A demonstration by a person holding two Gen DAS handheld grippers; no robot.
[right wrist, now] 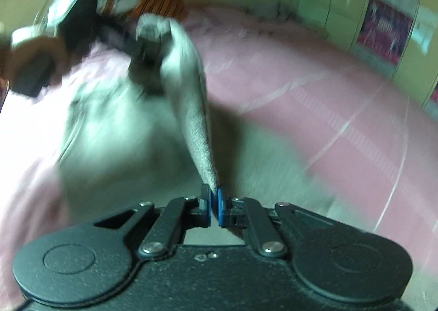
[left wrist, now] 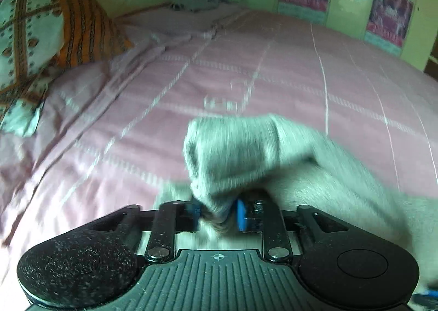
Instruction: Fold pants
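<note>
Both tools clamped on grey pants (left wrist: 246, 152): left tool (left wrist: 219, 215), right tool (right wrist: 215, 205); blurred.

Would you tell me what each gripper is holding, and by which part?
Both hold the grey pants: the left gripper clamps a bunched fold, the right gripper pinches a thin edge.
</note>
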